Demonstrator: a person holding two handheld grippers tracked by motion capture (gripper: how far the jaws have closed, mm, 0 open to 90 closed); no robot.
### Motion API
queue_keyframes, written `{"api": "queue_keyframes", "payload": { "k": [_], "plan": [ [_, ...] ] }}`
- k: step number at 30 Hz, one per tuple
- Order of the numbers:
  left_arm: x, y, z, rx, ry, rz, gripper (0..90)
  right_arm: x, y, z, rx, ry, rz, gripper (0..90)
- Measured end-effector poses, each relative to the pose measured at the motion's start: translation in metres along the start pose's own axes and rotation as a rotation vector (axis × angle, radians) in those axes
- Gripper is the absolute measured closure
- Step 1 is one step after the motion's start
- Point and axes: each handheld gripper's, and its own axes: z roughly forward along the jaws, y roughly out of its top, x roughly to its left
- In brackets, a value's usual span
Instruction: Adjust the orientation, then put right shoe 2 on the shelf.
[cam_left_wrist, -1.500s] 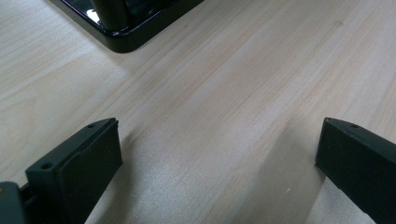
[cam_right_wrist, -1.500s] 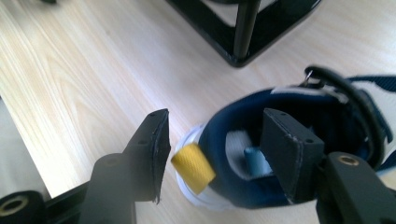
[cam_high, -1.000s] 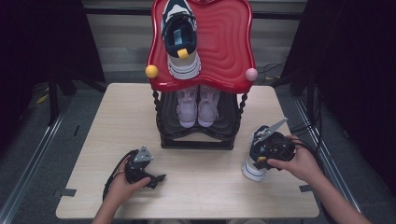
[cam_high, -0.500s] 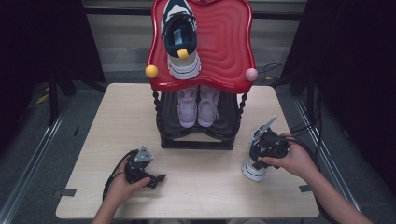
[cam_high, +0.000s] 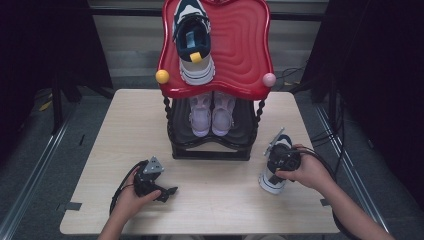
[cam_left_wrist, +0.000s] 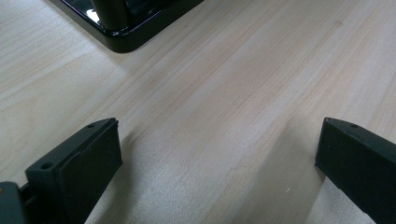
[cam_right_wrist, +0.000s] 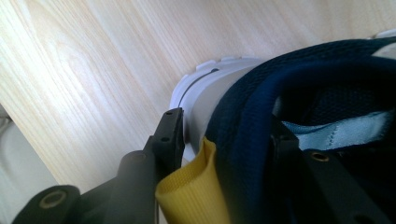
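My right gripper (cam_high: 279, 167) sits on the heel of a navy-and-white sneaker (cam_high: 272, 181) that stands on the wooden table (cam_high: 220, 200), just right of the black base of the shoe rack (cam_high: 210, 150). In the right gripper view one jaw lies against the white outer heel wall and the other is inside the padded navy collar (cam_right_wrist: 247, 135), with the yellow pull tab (cam_right_wrist: 196, 191) between them; the jaws have just been closing and now clamp the heel. My left gripper (cam_high: 162, 191) rests low on the table near the front left, well apart from the sneaker, its jaws spread wide over bare wood. The matching sneaker (cam_high: 194, 42) lies on the red top tray (cam_high: 245, 50), and a pale lilac pair (cam_high: 212, 112) stands on the lower shelf.
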Motion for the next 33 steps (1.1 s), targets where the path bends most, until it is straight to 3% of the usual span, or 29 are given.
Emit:
{"api": "queue_keyframes", "payload": {
  "k": [8, 19, 25, 28, 29, 33],
  "plan": [
    [0.000, 0.000, 0.000, -0.002, -0.001, 0.000, 0.0, 0.002, 0.003, 0.000, 0.019, 0.021, -0.023, 67.0],
    [0.000, 0.000, 0.000, 0.000, 0.000, 0.000, 0.0, 0.004, 0.000, -0.004, 0.024, 0.002, -0.083, 69.7],
    [0.000, 0.000, 0.000, 0.000, 0.000, 0.000, 0.0, 0.006, -0.002, -0.013, 0.016, -0.008, -0.098, 70.0],
    [0.000, 0.000, 0.000, 0.000, 0.000, 0.000, 0.0, 0.007, -0.001, -0.019, 0.015, -0.012, -0.133, 70.1],
    [0.000, 0.000, 0.000, -0.002, -0.001, 0.000, 0.0, 0.010, 0.000, -0.022, 0.022, -0.010, -0.113, 70.1],
    [0.000, 0.000, 0.000, 0.000, 0.000, 0.000, 0.0, 0.013, 0.003, -0.033, 0.015, -0.011, -0.154, 70.2]
  ]
}}
